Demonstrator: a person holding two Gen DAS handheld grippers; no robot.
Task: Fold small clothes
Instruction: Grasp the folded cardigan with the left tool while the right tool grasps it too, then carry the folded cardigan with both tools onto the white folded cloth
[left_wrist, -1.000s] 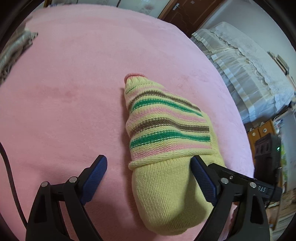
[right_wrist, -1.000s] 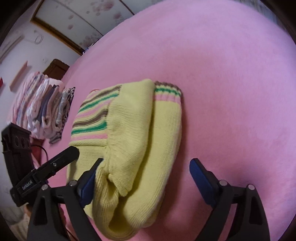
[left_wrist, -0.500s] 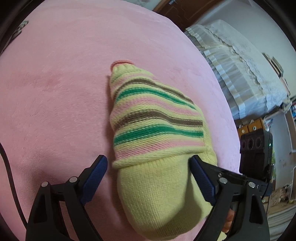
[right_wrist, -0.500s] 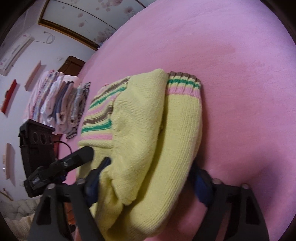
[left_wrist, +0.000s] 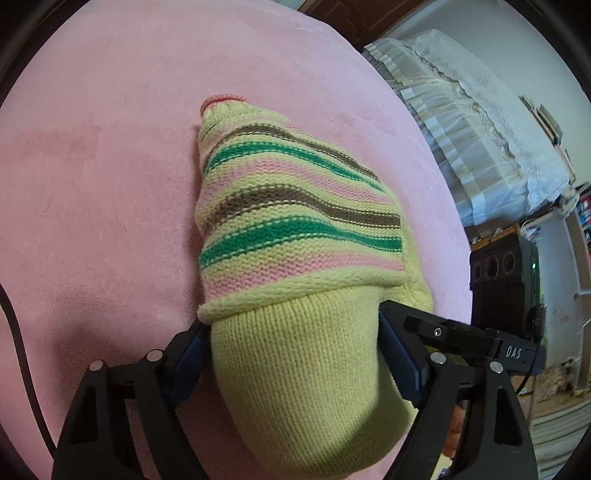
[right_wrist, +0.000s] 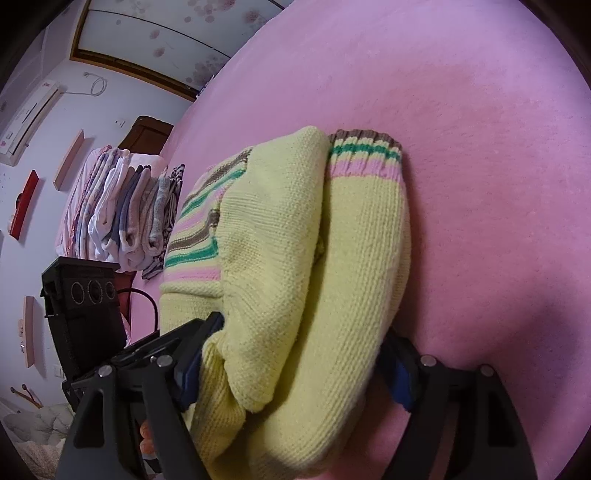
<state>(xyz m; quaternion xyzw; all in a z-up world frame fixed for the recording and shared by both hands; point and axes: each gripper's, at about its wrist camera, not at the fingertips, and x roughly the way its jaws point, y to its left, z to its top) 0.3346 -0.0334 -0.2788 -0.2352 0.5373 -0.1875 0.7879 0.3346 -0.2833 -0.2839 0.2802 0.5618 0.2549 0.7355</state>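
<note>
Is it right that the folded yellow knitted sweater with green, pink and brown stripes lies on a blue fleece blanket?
Not quite: the fleece blanket is pink, not blue, as the left wrist view shows. The folded yellow knitted sweater with green, pink and brown stripes does lie on it.

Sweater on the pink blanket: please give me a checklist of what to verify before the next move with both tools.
1. Sweater folded into a compact bundle: ok.
2. Left tool around the plain yellow end, jaws just closing, pads pressing the knit: ok.
3. Right tool around the other side, jaws just opened a little; firm hold: cannot tell.
4. Striped cuff lying flat on the bundle's side: ok.
5. Stack of folded clothes apart from the sweater: ok.
</note>
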